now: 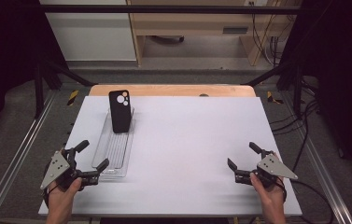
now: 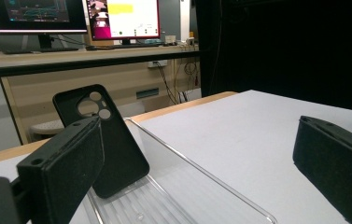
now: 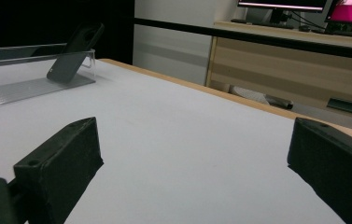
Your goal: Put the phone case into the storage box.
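Two grippers sit low at my near edge of the white table (image 1: 187, 140), both with jaws spread wide and nothing between them. My left gripper (image 1: 91, 156) hovers just beside the near end of the clear tray (image 1: 113, 161); my right gripper (image 1: 242, 156) is well apart from it, on the far side of the table. The black phone case (image 1: 120, 112) leans tilted in the tray's far end, camera holes up. I judge the step in hand to be reaching for that case. To do it well, I would bring the left gripper forward along the tray, keep the jaws wide, and close across the case's long edges above the tray wall, since the thin, soft shell could slip or flex.
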`<state>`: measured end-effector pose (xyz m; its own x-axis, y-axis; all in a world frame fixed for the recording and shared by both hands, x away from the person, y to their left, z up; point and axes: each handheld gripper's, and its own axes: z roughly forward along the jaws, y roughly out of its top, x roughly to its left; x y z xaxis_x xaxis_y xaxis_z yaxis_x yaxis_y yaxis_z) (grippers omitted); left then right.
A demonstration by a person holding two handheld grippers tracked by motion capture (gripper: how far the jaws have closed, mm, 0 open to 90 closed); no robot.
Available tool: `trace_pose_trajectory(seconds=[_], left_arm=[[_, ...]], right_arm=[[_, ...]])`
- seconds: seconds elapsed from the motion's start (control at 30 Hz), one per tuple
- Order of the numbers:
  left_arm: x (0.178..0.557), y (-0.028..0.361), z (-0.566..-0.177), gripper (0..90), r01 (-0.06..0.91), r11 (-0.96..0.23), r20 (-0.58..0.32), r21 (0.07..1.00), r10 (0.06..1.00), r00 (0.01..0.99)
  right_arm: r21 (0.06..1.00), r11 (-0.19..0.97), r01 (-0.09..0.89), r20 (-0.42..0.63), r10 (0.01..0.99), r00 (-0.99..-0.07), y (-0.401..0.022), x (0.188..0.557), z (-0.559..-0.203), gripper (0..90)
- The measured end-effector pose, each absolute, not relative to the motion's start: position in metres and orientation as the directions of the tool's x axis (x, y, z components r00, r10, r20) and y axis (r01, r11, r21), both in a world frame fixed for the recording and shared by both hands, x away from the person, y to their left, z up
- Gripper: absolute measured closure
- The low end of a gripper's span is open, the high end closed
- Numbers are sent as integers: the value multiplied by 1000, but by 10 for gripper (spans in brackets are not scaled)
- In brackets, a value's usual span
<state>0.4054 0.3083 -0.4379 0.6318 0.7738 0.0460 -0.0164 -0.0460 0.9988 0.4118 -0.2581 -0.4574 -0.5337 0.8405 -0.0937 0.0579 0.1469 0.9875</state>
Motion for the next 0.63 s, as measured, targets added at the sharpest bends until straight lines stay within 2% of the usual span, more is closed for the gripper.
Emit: trace_pose_trajectory(seconds=[0.63], left_arm=[[404, 313, -442, 14, -27, -50, 55, 998, 771, 635]], right_arm=[[988, 144, 59, -92, 842, -532, -261, 413, -459, 32]])
